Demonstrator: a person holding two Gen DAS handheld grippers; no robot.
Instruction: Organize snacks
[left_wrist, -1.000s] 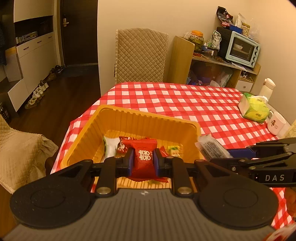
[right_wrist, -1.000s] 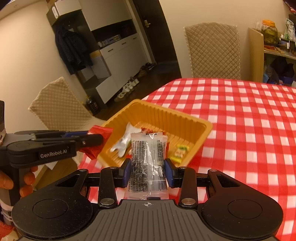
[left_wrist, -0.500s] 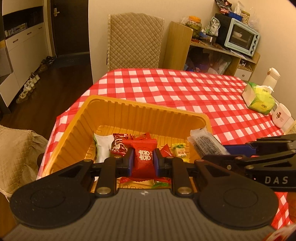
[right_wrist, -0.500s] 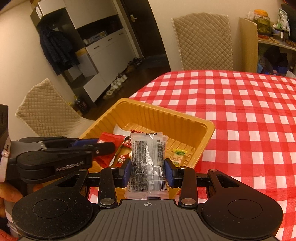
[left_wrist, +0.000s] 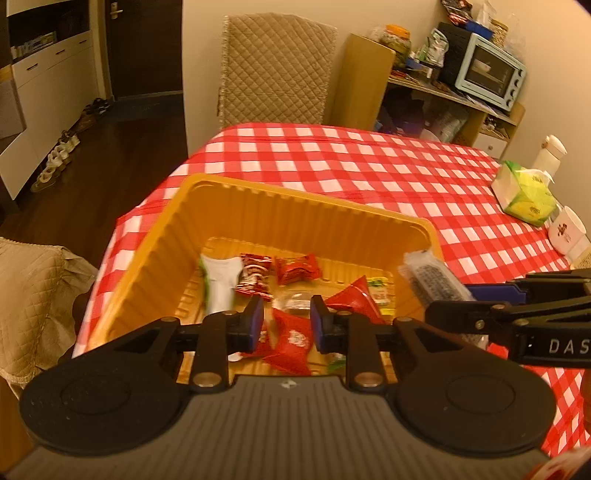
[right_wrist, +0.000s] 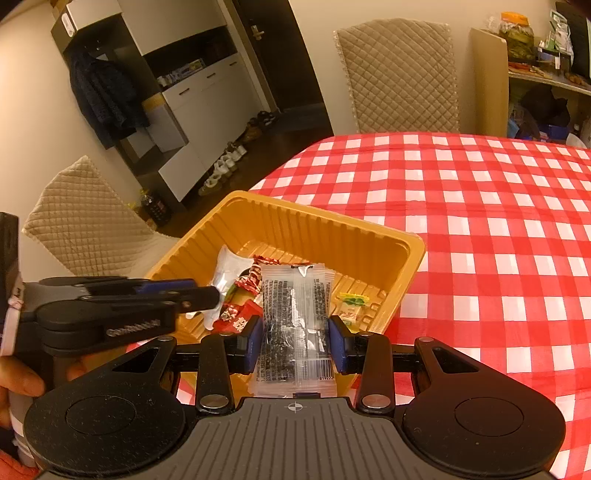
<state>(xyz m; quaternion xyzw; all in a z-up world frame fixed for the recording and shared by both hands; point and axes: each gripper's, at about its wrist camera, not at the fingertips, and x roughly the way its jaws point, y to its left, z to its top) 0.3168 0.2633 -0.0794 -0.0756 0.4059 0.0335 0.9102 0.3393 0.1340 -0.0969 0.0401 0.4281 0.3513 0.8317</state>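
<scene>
An orange plastic tray (left_wrist: 295, 206) sits at the near left corner of the red-checked table, with several small snack packets inside. My left gripper (left_wrist: 287, 321) hovers over the tray's near side, its jaws opening. A red snack packet (left_wrist: 293, 341) lies loose in the tray below the gap, and the pads do not touch it. My right gripper (right_wrist: 295, 339) is shut on a clear packet of dark snack (right_wrist: 295, 314), held above the tray's near right rim (right_wrist: 413, 251). In the left wrist view that clear packet (left_wrist: 432, 280) shows at the right.
A green tissue pack (left_wrist: 524, 195), a white mug (left_wrist: 565, 232) and a white bottle (left_wrist: 550, 155) stand along the table's right side. A quilted chair (left_wrist: 273, 70) stands at the far end, another chair (left_wrist: 29, 295) by the near left corner. The table edge runs just left of the tray.
The left jaws have parted and the red packet has dropped from them into the tray. Both grippers have come lower and closer over the tray. The right grip is unchanged.
</scene>
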